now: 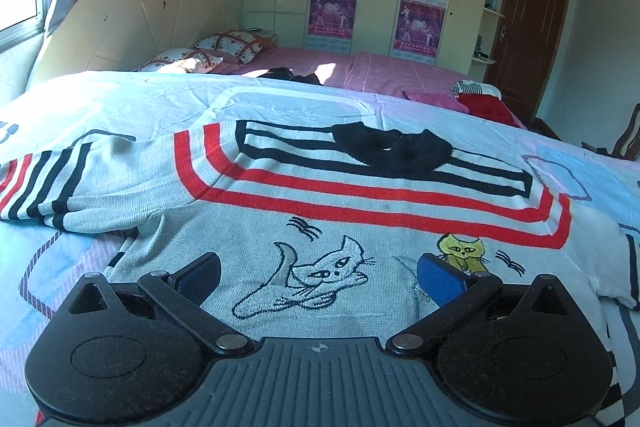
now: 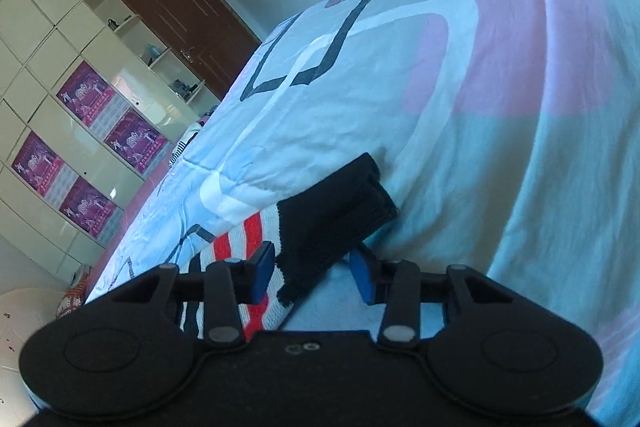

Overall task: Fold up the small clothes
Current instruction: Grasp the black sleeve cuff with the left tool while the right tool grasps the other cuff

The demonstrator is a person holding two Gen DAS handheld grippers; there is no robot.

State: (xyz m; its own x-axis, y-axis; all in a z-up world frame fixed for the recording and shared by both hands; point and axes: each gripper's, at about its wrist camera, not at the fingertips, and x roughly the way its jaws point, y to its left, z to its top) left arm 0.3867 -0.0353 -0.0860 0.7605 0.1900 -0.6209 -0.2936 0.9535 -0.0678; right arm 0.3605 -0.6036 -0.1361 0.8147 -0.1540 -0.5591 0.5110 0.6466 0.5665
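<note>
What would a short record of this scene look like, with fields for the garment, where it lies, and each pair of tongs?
garment: small grey sweater with red and dark stripes, black collar, cat pictures
lies on: patterned bedspread, spread flat
left tongs: open, above the sweater's front
right tongs: partly closed around the black cuff of a sleeve; firm grip unclear

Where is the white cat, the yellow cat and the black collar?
white cat (image 1: 320, 277), left wrist view, its body.
yellow cat (image 1: 462, 251), left wrist view, its face.
black collar (image 1: 394, 151), left wrist view, its middle.
</note>
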